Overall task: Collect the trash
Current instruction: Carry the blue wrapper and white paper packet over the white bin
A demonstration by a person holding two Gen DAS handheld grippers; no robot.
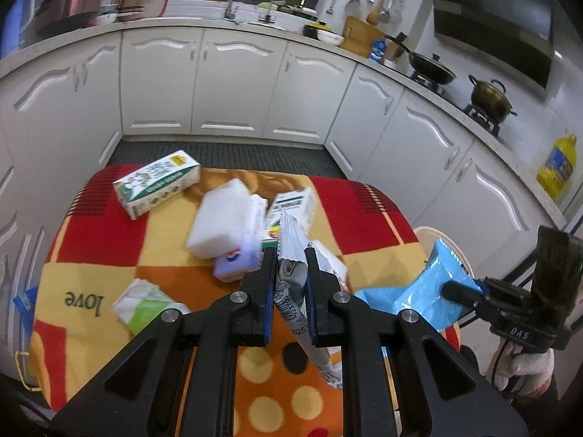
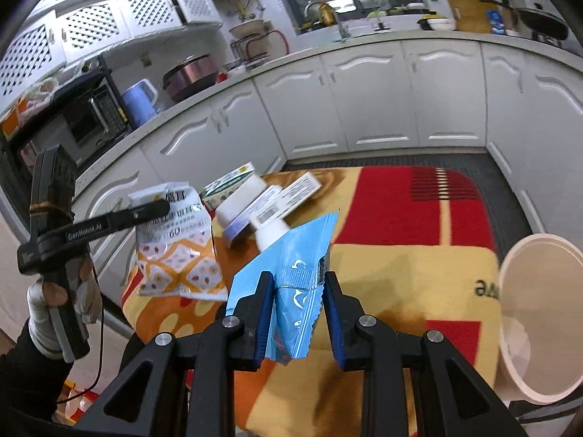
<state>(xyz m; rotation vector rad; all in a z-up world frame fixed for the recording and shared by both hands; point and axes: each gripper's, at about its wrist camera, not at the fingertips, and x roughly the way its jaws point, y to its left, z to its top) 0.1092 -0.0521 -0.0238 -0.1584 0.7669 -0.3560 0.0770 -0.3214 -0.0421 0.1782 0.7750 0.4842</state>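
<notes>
Trash wrappers, two of them, both lifted off the table and pinched in the claws. Silver and white snack wrapper (image 1: 289, 273) clamped in left gripper (image 1: 289, 255), jaws narrow on it; barcode and part of a digit string readable along its lower edge. Seen from the right wrist, same wrapper (image 2: 178, 240) shows an orange diamond pattern, Chinese print and the figure "60". Blue wrapper (image 2: 295, 284) clamped in right gripper (image 2: 298, 276), jaws narrow on its crimped end, serrated edge showing; no legible wording. From the left wrist, blue wrapper (image 1: 411, 291) hangs at the right, over the table edge.

Below: table cloth (image 1: 91, 240) in red, yellow and orange blocks, word "love" printed on it. Still lying on the cloth: green and white carton (image 1: 156, 184) at the far left, white sponge block (image 1: 218, 218), second green-striped carton (image 1: 291, 204), pale purple packet (image 1: 233, 266), green and white tissue pack (image 1: 142, 306) near the left gripper. Labels on these too blurred to read.

White bin (image 2: 535, 313) just beside the table at the right, mouth open towards the camera.

"GenRobot.AI" printed along the left gripper's arm; "DAS" on the right gripper's body. Gloved hand (image 1: 524, 371) on the right handle, gloved hand (image 2: 65, 302) on the left.

Behind: white kitchen cabinets (image 1: 233, 83), yellow oil bottle (image 1: 557, 167), wok (image 1: 431, 69) and pot (image 1: 490, 100) on the stove.
</notes>
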